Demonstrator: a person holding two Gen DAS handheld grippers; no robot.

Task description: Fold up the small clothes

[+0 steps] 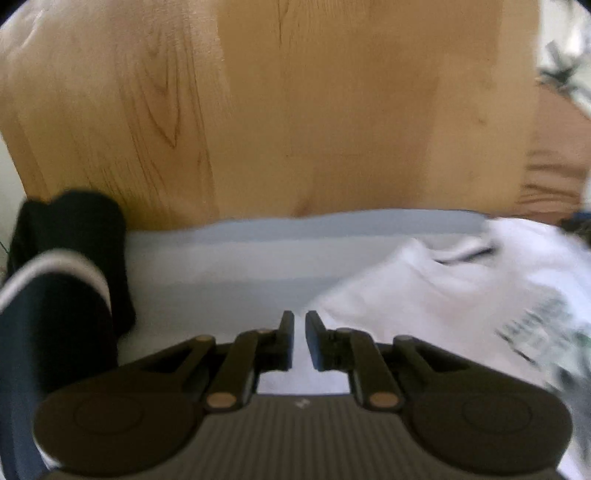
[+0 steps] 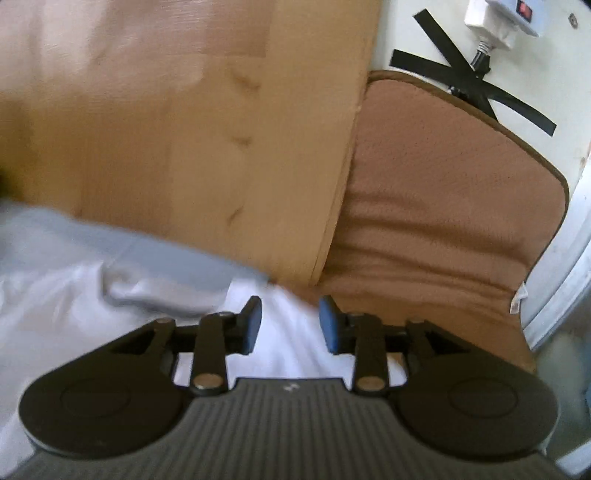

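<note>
A white garment with dark print lies crumpled on a pale blue-grey cloth at the right of the left wrist view. My left gripper hovers just above the cloth beside the garment's left edge, its jaws nearly closed with a thin gap and nothing between them. In the right wrist view the white garment lies under my right gripper, which is open and empty above it. The blue-grey cloth folds over at its left.
A dark navy garment with a white band sits at the left. A wooden table top lies beyond. A brown cushioned chair stands at the table's right edge, with a white power strip and black tape behind.
</note>
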